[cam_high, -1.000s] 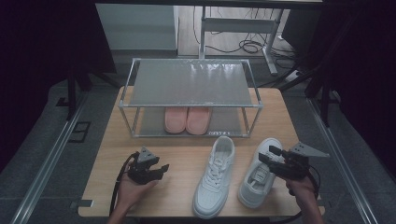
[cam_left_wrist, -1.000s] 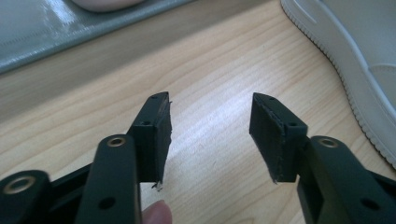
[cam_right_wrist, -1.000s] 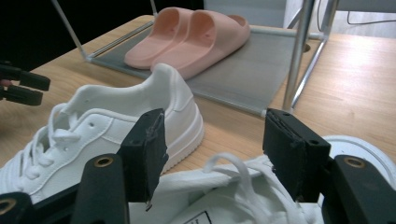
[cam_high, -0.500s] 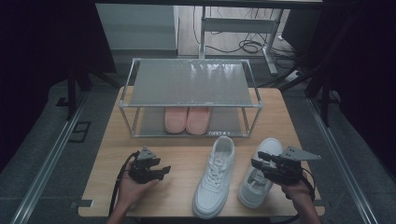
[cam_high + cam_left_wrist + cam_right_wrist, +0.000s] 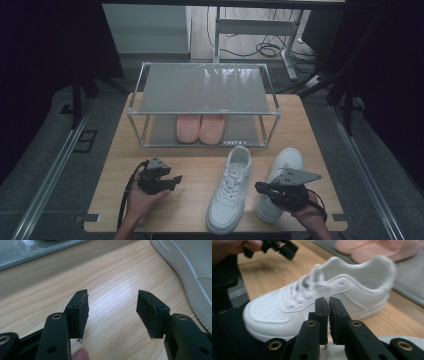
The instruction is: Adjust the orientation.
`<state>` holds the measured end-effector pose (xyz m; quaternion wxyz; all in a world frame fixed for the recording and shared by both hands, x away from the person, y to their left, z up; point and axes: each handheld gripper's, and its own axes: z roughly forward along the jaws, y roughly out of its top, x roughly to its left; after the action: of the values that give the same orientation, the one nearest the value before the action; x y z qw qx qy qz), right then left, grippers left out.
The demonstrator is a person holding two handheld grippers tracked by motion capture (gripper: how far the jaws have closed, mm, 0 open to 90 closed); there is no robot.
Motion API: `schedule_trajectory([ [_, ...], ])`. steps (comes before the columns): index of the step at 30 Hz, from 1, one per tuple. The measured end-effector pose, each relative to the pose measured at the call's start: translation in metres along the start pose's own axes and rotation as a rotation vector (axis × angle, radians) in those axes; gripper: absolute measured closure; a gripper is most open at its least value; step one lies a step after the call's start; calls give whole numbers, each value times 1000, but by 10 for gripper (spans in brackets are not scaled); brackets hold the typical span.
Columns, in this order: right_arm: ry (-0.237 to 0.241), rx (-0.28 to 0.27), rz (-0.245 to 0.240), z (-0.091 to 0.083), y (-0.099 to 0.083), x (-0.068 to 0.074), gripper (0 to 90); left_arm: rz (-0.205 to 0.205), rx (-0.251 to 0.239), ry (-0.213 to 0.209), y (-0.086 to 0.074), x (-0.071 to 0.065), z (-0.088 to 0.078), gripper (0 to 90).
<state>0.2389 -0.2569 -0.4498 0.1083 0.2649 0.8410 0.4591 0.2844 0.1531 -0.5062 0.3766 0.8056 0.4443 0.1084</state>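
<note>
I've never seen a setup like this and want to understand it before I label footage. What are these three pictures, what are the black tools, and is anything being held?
A person holds a two-jaw gripper in each hand. The high view looks down on the wooden table. The left gripper rests open over bare wood. The right gripper has just been closing, and its jaws stand together with nothing between them, close beside two white sneakers. The other two pictures come from cameras riding on each gripper. Behind stands a small metal rack with pink shoes on its lower shelf.
</note>
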Motion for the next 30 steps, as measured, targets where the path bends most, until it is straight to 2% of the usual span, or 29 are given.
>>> schedule_trajectory([
  [7, 66, 53, -78, 12, 5, 28, 888, -2, 0, -4, 2, 1, 3, 435],
  [10, 79, 73, -90, 18, 5, 38, 888, 0, -1, -7, 2, 1, 3, 436],
  [18, 65, 131, -81, 26, 0, 46, 898, -1, -2, -1, 2, 3, 1, 436],
  [20, 51, 156, -98, 29, 0, 51, 900, -4, -1, 0, 2, 2, 1, 437],
  [30, 40, 257, -172, 44, 0, 69, 900, -2, -2, -1, 2, 1, 1, 440],
])
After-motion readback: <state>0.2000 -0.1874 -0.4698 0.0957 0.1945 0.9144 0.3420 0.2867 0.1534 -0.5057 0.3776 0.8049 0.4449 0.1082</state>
